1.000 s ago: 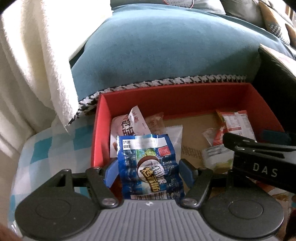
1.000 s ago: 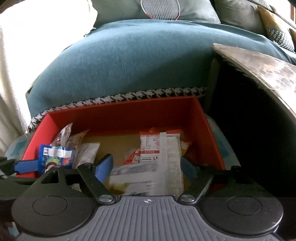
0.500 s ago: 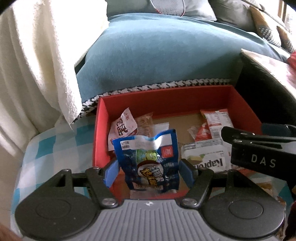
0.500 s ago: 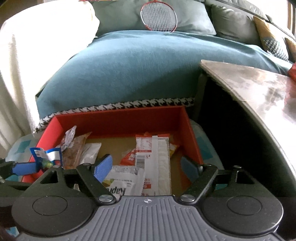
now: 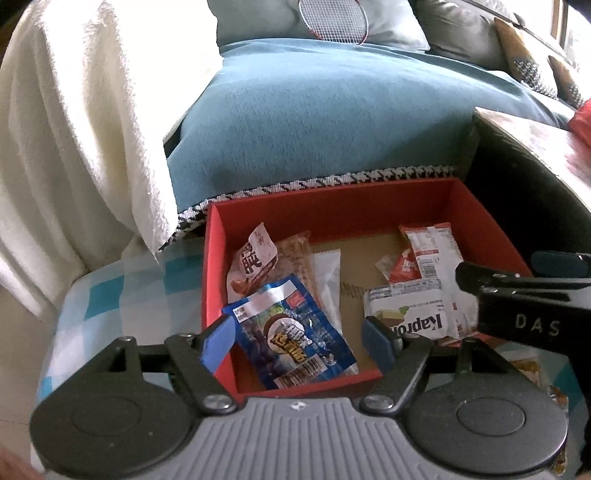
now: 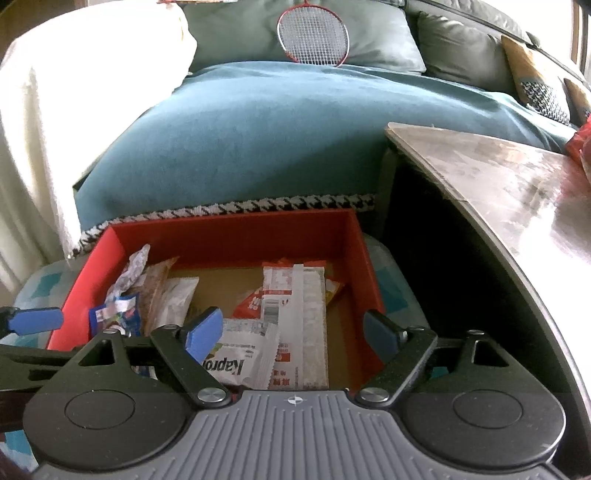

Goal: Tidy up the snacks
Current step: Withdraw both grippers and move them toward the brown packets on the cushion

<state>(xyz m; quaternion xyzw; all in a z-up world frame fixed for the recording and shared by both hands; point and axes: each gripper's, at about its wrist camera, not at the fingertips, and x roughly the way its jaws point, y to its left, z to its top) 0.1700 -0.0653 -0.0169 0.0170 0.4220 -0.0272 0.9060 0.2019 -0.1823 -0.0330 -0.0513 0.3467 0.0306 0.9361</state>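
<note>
A red box (image 5: 332, 208) (image 6: 236, 229) holds several snack packets. A blue packet (image 5: 295, 336) lies in its near left corner, also seen in the right wrist view (image 6: 118, 314). A white Kapro packet (image 5: 410, 314) (image 6: 240, 358) and a long red-and-white packet (image 5: 432, 247) (image 6: 299, 306) lie on the right side. My left gripper (image 5: 301, 341) is open and empty above the box's near edge, the blue packet lying free between the fingers. My right gripper (image 6: 293, 332) is open and empty over the box's near right part.
The box stands on a blue-checked surface (image 5: 103, 295). A teal cushion (image 5: 325, 122) lies behind it, a white towel (image 5: 74, 122) on the left, a badminton racket (image 6: 314, 33) at the back. A wooden table top (image 6: 498, 192) rises on the right.
My left gripper has opened and let go of the blue packet, which now lies in the box. Both grippers have pulled back and up from the box.
</note>
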